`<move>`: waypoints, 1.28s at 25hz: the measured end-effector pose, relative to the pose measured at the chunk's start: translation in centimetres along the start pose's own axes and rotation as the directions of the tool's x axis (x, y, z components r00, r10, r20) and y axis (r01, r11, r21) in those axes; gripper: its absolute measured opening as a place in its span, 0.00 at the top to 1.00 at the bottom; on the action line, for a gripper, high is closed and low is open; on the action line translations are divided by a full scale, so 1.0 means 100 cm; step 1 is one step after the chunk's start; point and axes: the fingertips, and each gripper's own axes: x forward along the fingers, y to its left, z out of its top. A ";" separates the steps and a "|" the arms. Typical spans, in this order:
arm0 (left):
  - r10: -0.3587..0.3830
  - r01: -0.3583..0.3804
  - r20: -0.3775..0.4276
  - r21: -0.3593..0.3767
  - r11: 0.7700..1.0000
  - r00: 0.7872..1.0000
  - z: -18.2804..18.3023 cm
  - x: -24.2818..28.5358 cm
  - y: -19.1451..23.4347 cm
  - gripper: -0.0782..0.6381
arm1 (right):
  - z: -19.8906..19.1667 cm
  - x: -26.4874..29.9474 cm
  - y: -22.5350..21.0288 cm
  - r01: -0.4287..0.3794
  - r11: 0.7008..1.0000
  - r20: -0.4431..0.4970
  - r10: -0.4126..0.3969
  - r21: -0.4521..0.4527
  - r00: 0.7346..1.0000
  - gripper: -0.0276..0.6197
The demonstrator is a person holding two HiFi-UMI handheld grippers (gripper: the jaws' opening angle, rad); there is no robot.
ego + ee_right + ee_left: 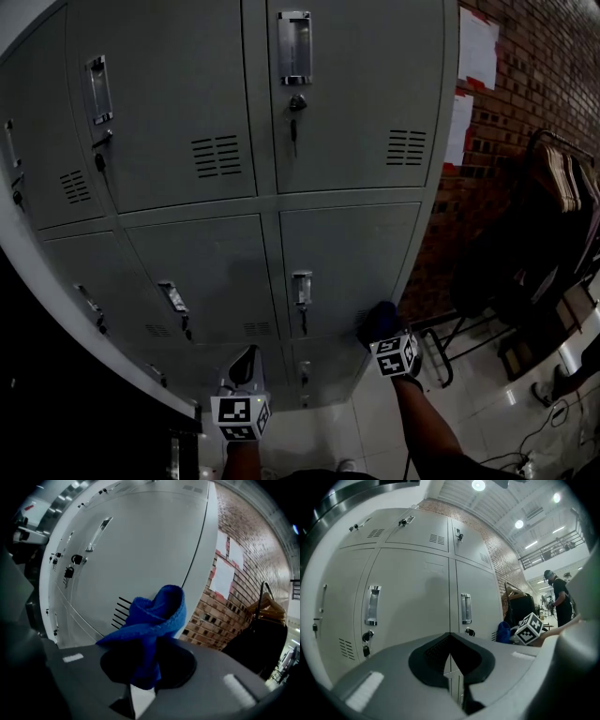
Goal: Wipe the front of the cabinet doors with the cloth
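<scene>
Right gripper held forward near lower cabinet door, jaws pinching blue cloth; left gripper lower, jaws together, empty. Only left gripper view shows distant person

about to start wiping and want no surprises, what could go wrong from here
The cloth is bunched in the right claw, held by a narrow tail, so rubbing the door may pull it loose. Keys hang from the locks under the handles; a wide swipe could snag the cloth on them.
</scene>
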 end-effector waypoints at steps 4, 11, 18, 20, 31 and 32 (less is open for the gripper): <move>0.005 -0.005 -0.005 -0.003 1.000 1.000 -0.001 -0.001 0.004 0.87 | 0.003 0.000 0.004 -0.008 1.000 -0.007 0.008 0.021 1.000 0.84; -0.005 0.005 -0.003 -0.006 1.000 1.000 -0.001 -0.001 0.006 0.87 | 0.025 -0.001 0.044 -0.082 0.997 0.021 0.081 0.008 0.996 0.84; 0.016 -0.016 -0.002 -0.011 1.000 1.000 -0.001 -0.009 0.023 0.87 | 0.051 -0.003 0.088 -0.144 0.989 0.052 0.145 -0.031 0.988 0.84; 0.031 -0.031 0.002 -0.013 0.999 1.000 0.000 -0.013 0.032 0.87 | 0.060 -0.004 0.102 -0.167 0.985 0.060 0.170 -0.052 0.984 0.84; 0.047 -0.047 0.015 -0.010 0.999 0.999 0.005 -0.026 0.051 0.87 | 0.097 -0.008 0.168 -0.228 0.963 0.074 0.240 -0.142 0.968 0.84; 0.049 -0.049 0.015 -0.011 0.999 0.999 0.005 -0.027 0.053 0.87 | 0.099 -0.008 0.172 -0.232 0.961 0.075 0.245 -0.149 0.967 0.84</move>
